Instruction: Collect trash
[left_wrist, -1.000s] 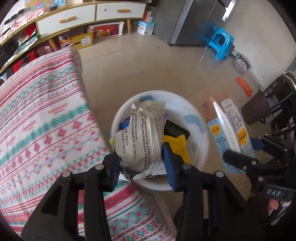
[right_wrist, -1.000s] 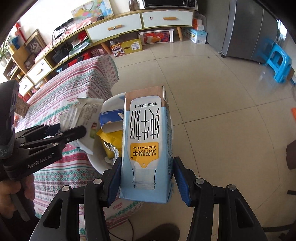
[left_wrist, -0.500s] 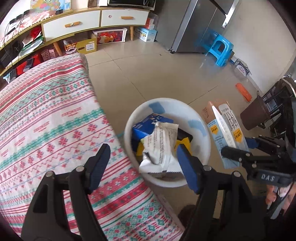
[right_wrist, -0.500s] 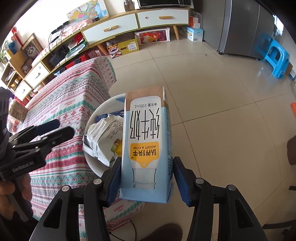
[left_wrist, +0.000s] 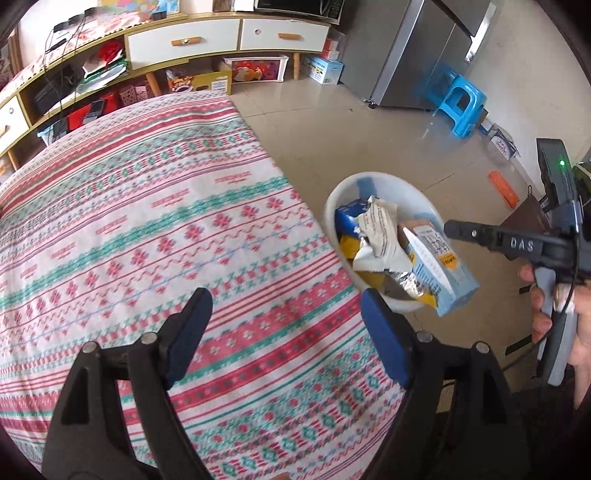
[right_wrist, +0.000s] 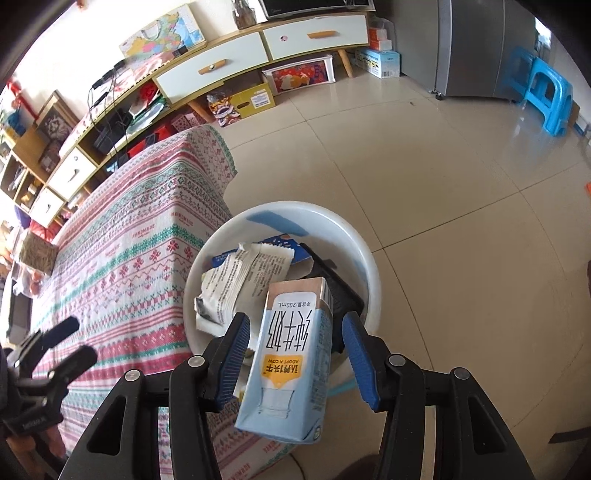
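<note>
right gripper (right_wrist: 295, 360) jaws apart, milk carton (right_wrist: 291, 365) tilted loose between them over white bin (right_wrist: 364, 258). left gripper (left_wrist: 284, 336) has just been opening, empty. risk: carton tips past rim onto floor.

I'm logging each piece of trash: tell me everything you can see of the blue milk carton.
The milk carton is a small light-blue paperboard box with a brown top band, black Chinese lettering and a yellow label. It looks intact. It tilts, top end toward the white bin, beside the crumpled wrapper. It sits between the blue pads of the right gripper, with a gap on each side, so they seem not to press it.
</note>
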